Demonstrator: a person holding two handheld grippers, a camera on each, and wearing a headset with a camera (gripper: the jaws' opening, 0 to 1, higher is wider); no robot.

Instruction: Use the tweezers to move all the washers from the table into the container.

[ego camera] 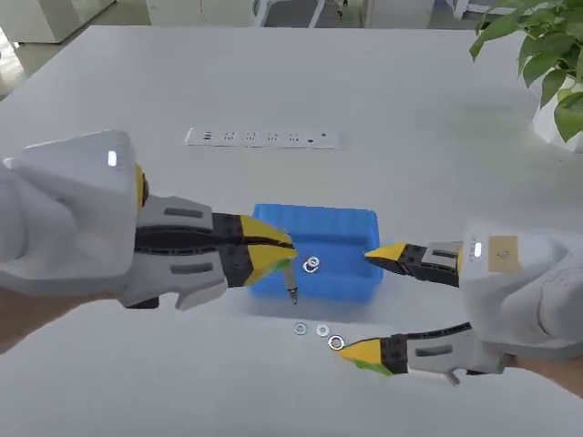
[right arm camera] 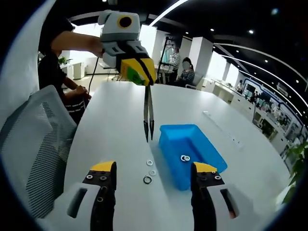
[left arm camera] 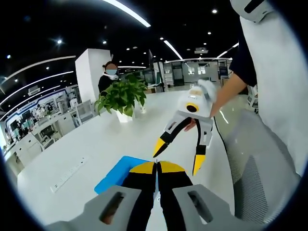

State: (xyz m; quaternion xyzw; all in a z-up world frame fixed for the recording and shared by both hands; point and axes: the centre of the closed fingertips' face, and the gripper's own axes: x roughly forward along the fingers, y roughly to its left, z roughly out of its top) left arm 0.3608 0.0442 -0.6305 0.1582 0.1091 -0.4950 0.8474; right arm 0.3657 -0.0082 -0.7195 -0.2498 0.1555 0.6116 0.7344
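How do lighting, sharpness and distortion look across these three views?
Head view: even light, soft shadow at the near edge of the container. Left gripper view: heavy fisheye bending, dark ceiling with bright strip lights. Right gripper view: tweezers and washers sharp, table edges curved.

Shiny metal washers; smooth blue plastic container; matt white table

Readable text: none.
Tan sticker, on the right gripper housing: a faint mark, too blurred to read.
Power strip, on the table beyond the tweezers: socket markings too small to read.
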